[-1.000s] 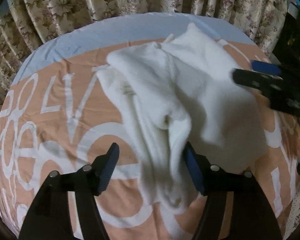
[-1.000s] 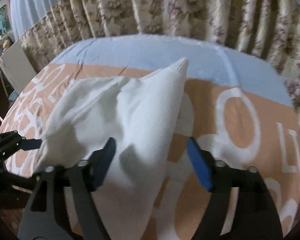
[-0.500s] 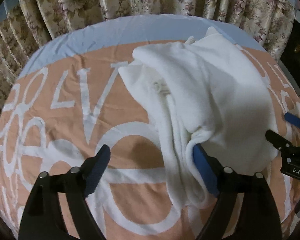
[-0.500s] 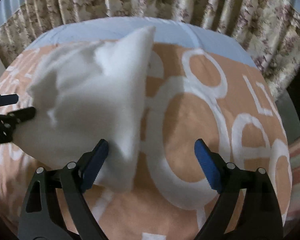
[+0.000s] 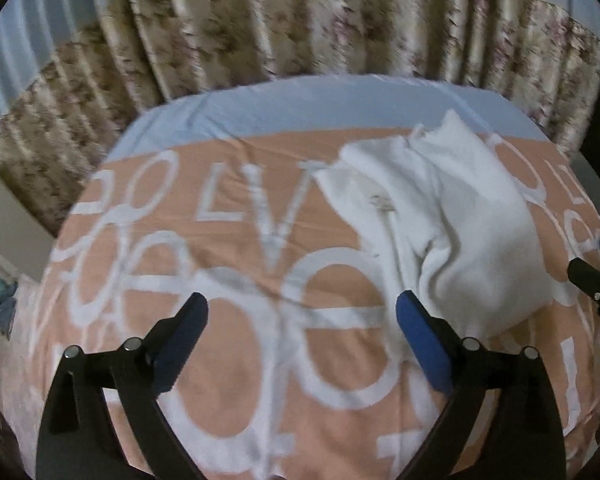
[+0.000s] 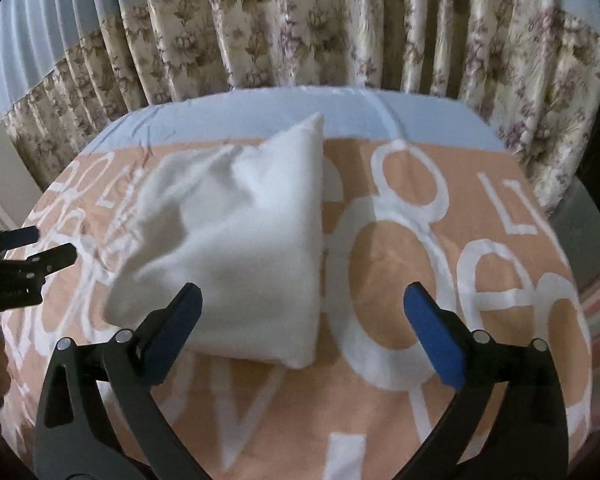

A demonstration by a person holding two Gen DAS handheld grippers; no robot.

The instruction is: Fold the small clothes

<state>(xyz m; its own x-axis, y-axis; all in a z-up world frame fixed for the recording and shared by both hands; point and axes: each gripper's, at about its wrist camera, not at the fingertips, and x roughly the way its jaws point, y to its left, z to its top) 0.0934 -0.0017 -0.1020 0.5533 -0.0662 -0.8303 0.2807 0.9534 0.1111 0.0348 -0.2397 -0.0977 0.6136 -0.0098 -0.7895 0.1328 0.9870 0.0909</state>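
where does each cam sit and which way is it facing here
Left wrist: sits on the left gripper, looks down over its open jaws at the orange bedcover; white garment to the right, right gripper at the edge.
Right wrist: sits on the right gripper, looks down at the garment, left gripper at the left edge.
Both share garment, bedcover, floral curtain. Both jaws have just been opening, nothing between them.

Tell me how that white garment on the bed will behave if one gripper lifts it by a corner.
The white garment will likely droop and unfold: it lies in soft, rumpled folds. It looks fleecy and thin, so probably light. Its fuzzy surface should grip the blue pads rather than slip, though loose layers could slide apart on the orange bedspread.
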